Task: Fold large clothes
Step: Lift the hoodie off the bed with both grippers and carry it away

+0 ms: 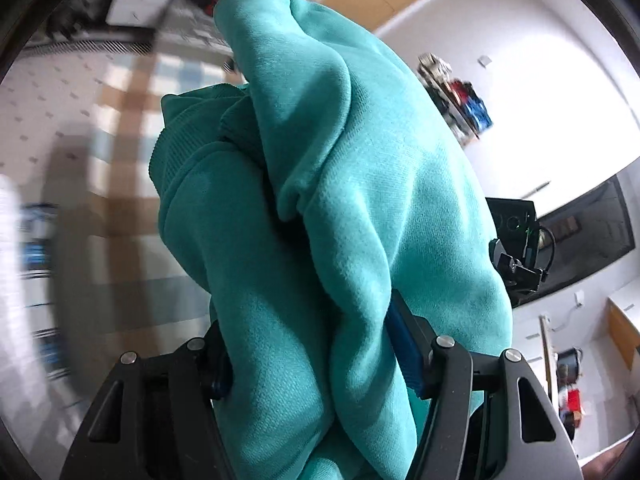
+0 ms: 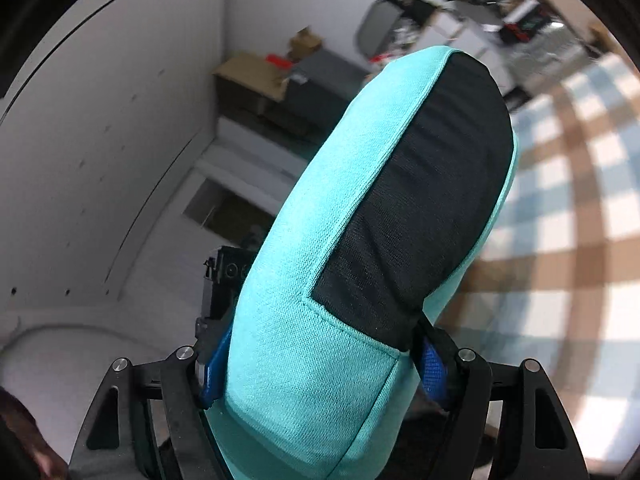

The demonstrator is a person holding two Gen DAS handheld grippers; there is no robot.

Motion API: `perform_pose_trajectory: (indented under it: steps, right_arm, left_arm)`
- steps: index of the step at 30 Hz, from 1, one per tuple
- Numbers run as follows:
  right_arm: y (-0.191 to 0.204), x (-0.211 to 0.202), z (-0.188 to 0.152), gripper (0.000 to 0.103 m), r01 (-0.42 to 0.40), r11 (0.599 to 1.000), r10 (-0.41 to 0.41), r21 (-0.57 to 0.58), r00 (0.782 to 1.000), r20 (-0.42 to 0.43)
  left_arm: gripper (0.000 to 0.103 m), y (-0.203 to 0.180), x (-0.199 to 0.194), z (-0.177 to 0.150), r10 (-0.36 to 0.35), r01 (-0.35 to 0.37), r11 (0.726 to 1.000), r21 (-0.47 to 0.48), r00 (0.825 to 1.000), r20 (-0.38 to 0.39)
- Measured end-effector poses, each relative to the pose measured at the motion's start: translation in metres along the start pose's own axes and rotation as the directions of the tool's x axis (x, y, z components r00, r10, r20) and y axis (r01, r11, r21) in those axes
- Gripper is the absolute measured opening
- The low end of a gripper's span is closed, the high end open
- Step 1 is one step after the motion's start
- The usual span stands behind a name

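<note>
A large teal garment (image 1: 328,184) fills the left wrist view, bunched in thick folds with a ribbed edge at the left. My left gripper (image 1: 316,356) is shut on it, fabric draped over the blue pads (image 1: 404,340). In the right wrist view the same teal garment (image 2: 304,280) shows a black mesh panel (image 2: 416,200) and wraps over my right gripper (image 2: 320,372), which is shut on it between blue pads (image 2: 434,372). Both grippers hold the cloth up off the table.
A checkered brown, blue and white tablecloth (image 2: 568,216) lies below at the right; it also shows blurred in the left wrist view (image 1: 120,152). White walls, shelves with clutter (image 2: 400,20) and a dark camera rig (image 1: 516,240) stand around.
</note>
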State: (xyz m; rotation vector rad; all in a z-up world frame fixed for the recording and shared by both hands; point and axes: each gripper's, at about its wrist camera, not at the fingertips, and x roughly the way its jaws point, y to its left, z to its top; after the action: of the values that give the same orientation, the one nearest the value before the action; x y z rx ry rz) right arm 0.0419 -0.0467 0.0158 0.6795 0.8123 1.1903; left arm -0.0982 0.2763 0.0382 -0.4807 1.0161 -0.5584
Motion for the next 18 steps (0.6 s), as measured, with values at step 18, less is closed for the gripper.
perform_pose_trajectory:
  steps: [18]
  right_arm:
    - [0.000,0.346,-0.068,0.076,-0.119,0.976,0.169,0.181,0.941,-0.295]
  left_arm:
    - [0.059,0.187,-0.226,-0.095,0.418,-0.353,0.871,-0.342,0.898,0.139]
